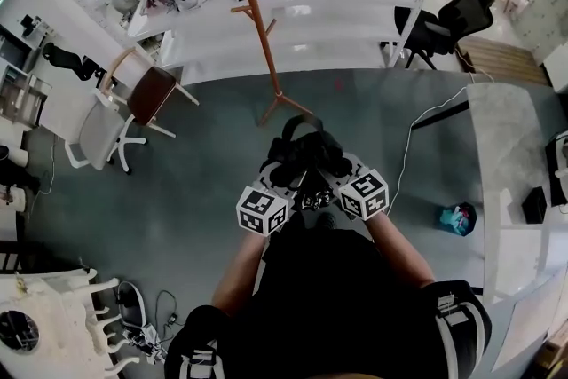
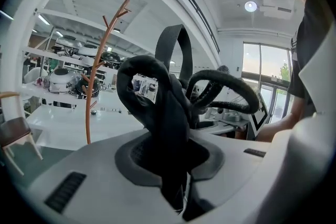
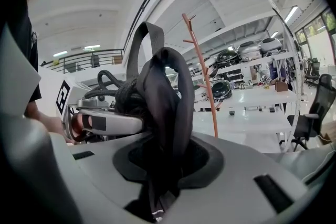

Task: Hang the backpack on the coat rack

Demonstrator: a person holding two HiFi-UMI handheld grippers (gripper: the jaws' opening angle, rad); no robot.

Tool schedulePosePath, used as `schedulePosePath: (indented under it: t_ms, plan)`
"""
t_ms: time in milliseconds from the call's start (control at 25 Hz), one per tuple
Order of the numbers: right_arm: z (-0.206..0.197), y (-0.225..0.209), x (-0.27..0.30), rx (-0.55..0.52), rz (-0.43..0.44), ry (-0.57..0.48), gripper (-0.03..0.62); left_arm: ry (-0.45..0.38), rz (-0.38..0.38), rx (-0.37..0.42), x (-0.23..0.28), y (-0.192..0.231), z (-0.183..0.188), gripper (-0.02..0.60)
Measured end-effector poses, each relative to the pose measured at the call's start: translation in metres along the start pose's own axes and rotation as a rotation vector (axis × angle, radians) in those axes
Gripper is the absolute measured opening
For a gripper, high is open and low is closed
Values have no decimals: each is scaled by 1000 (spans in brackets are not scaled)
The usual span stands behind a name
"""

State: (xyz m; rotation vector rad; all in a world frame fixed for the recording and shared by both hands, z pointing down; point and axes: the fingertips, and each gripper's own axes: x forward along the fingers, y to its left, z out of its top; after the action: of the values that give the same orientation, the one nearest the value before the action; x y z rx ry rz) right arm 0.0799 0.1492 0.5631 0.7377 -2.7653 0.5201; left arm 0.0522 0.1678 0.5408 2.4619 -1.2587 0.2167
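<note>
In the head view both grippers hold a black backpack (image 1: 306,157) up in front of the person. My left gripper (image 1: 282,182) and right gripper (image 1: 344,177) sit side by side at its near edge. A black strap (image 2: 167,123) runs down between the jaws in the left gripper view, with my left gripper (image 2: 173,170) shut on it. My right gripper (image 3: 163,170) is likewise shut on a black strap (image 3: 164,107). The orange-brown coat rack (image 1: 257,22) stands on the floor just beyond the bag, its pegs bare. The coat rack (image 2: 96,81) is ahead-left in the left gripper view, and the coat rack (image 3: 206,76) ahead-right in the right one.
A white chair with a brown seat (image 1: 146,98) stands left of the rack. White tables (image 1: 293,13) with gear run behind it. A black office chair (image 1: 444,22) is at the back right. A grey counter (image 1: 515,155) lines the right side, with a teal object (image 1: 457,218) on the floor nearby.
</note>
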Motion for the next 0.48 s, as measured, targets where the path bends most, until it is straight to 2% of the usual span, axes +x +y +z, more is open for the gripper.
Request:
schedulePosePath:
  t_ms: [480]
  plan:
    - [43,-34,57,13,-82,-41,115,-3,-79,35,28,66,40,95]
